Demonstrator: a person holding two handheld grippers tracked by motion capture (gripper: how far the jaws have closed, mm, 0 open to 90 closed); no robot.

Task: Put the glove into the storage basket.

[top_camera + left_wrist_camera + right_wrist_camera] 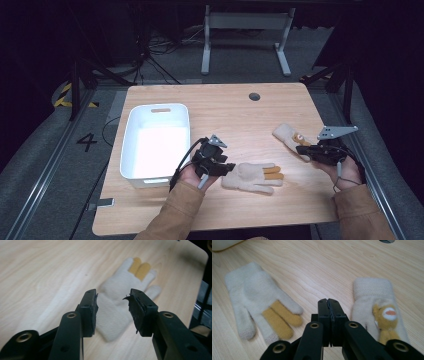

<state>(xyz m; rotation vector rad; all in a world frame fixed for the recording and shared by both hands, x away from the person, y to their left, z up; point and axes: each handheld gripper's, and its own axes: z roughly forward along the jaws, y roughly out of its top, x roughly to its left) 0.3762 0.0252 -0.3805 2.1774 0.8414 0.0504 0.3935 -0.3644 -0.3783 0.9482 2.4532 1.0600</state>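
Two cream knitted gloves lie on the wooden table [225, 110]. One glove [254, 177] [125, 285] [259, 300] has two mustard fingers and lies flat near the front. My left gripper [231, 168] [112, 306] is open, its jaws standing on either side of this glove's cuff, close above it. The other glove [289, 137] [374, 300] carries a small yellow animal figure and lies at the right. My right gripper [301, 149] [328, 302] is shut with nothing between its jaws, just beside that glove's left edge.
A white plastic bin [131, 150] with a handle slot stands at the table's left, just left of my left hand. A dark round cable hole [254, 96] sits near the far edge. Bare wood separates the two gloves.
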